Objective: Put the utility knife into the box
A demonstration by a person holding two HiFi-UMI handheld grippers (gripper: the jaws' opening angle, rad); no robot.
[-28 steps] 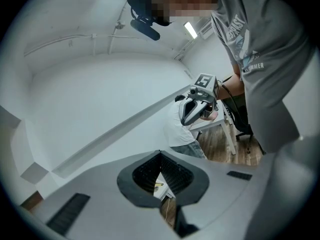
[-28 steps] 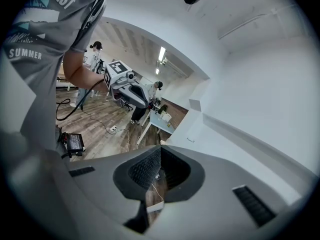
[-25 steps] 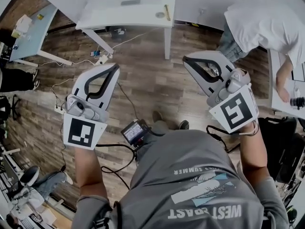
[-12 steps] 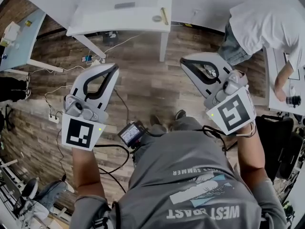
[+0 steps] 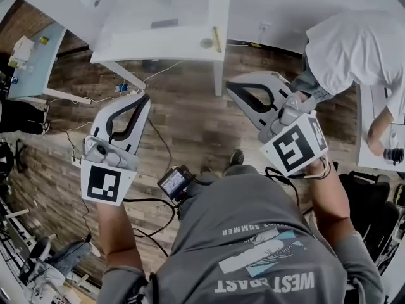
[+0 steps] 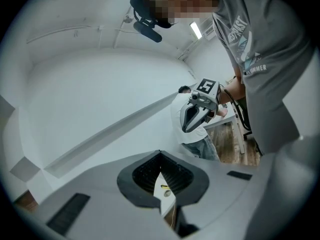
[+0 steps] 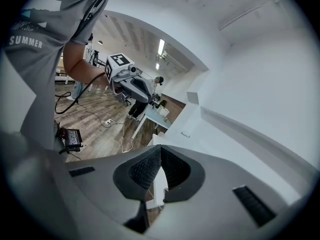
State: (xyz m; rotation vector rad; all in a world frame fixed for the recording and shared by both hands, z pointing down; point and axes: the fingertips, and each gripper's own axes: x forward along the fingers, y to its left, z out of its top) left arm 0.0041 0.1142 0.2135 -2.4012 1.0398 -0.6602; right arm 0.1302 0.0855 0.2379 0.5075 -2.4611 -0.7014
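Both grippers are held in the air over the wooden floor, short of a white table. My left gripper has its jaws shut with nothing between them; its own view shows the tips meeting. My right gripper is shut and empty too, its tips together. A slim yellow tool, perhaps the utility knife, lies near the table's right edge beside a small round thing. A flat grey item lies farther back. I cannot make out a box.
A person in a white shirt bends over another table at the right. A light blue table stands at the left. Cables and a power strip lie on the floor. A small device hangs at the holder's waist.
The white table has come lower in the head view. Both grippers have shifted slightly, the right one leftward. Both stay shut and empty.
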